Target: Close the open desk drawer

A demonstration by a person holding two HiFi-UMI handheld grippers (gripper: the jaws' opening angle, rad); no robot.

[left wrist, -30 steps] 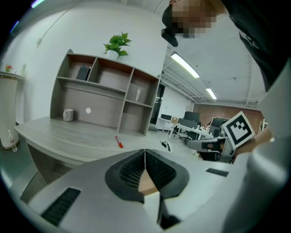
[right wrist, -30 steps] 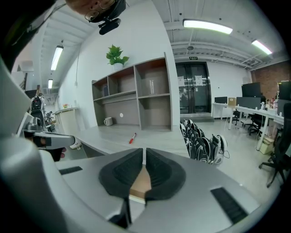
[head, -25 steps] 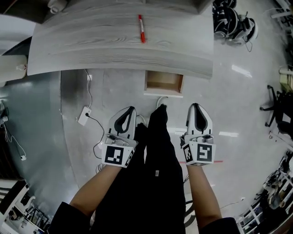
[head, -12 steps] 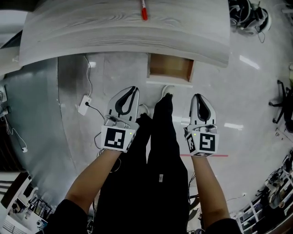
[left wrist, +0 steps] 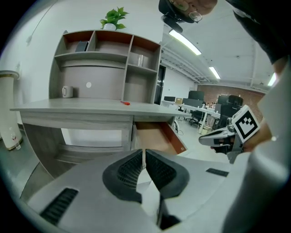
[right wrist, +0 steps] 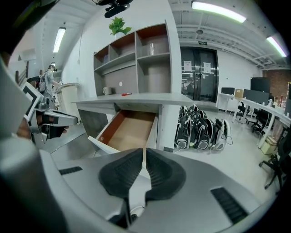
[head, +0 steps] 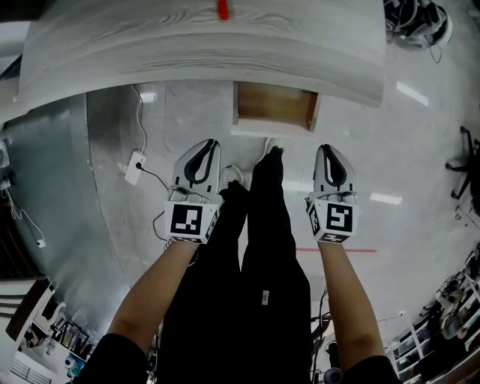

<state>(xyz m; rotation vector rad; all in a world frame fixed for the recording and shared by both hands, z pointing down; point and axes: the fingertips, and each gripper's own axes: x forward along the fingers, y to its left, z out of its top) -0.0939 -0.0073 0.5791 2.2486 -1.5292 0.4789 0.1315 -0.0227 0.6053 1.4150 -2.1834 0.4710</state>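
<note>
Hanging open beneath the desk, the drawer juts out toward the person, with its brown inside showing and its pale front panel nearest them. A red pen lies on the desk top above it, a little to the left.

The left gripper and the right gripper are held on the near side of the drawer, one toward each front corner. Both point at it and are clear of it, touching nothing. In the left gripper view the dark ribbed pads are pressed together with nothing between them, and the drawer shows just past their tips. The right gripper view shows the same clenched, empty jaws, with the drawer straight ahead.

The person's black-clad legs stand between the two arms. On the floor to the left a white cable runs to a small plug block. A shelf with a plant on top stands on the desk, and black bags sit on the floor to the drawer's right.
</note>
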